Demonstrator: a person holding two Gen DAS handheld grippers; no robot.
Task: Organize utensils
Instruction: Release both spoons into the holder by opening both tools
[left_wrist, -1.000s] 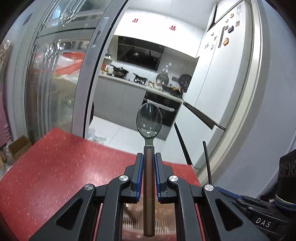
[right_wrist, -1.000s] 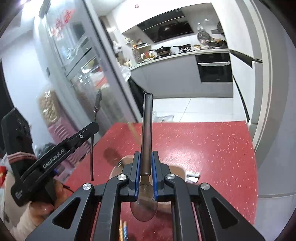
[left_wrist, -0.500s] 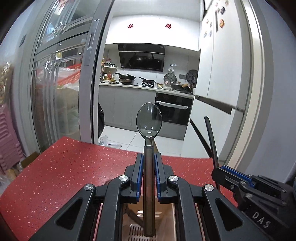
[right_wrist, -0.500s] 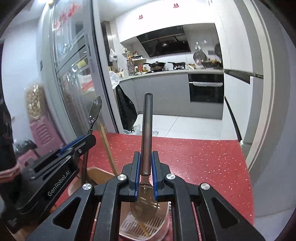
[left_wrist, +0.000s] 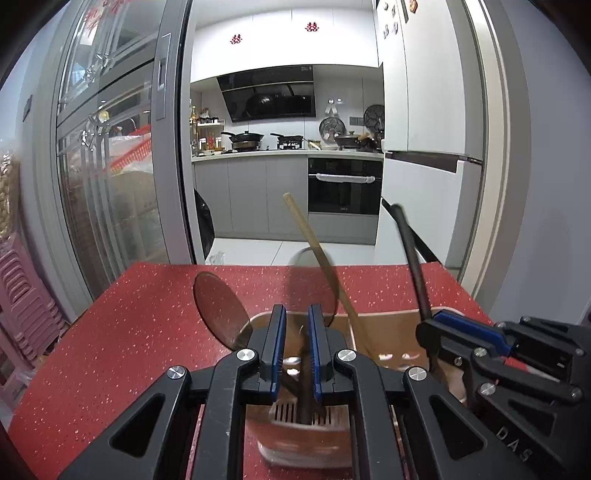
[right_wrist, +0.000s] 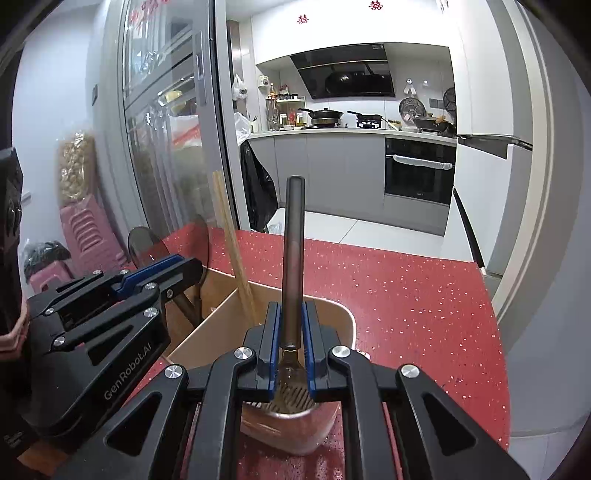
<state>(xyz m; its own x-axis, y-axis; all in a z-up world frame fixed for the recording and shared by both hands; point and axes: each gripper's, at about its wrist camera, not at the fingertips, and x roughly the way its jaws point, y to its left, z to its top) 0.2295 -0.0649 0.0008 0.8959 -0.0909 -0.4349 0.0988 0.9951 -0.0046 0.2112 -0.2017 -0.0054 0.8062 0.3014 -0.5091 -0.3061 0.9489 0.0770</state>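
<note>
A tan utensil holder (left_wrist: 384, 328) (right_wrist: 229, 314) with a divider stands on the red table (left_wrist: 122, 332). My left gripper (left_wrist: 297, 325) hangs over its left compartment with jaws parted; a dark-handled spoon (left_wrist: 218, 306) leans there, its bowl blurred, its handle loose between the fingers. Wooden chopsticks (left_wrist: 314, 251) (right_wrist: 232, 254) stand in the holder. My right gripper (right_wrist: 291, 321) is shut on another dark-handled spoon (right_wrist: 293, 254), bowl down over the right compartment; it also shows in the left wrist view (left_wrist: 461, 332).
A glass-door cabinet (left_wrist: 103, 177) stands left of the table, with pink stools (right_wrist: 92, 236) below. Behind the table's far edge lies the kitchen floor, counters and an oven (left_wrist: 343, 188). A fridge (left_wrist: 428, 140) stands to the right.
My left gripper has opened and let its spoon drop into the holder. Both grippers have come down over the holder; the right one still grips its spoon.
</note>
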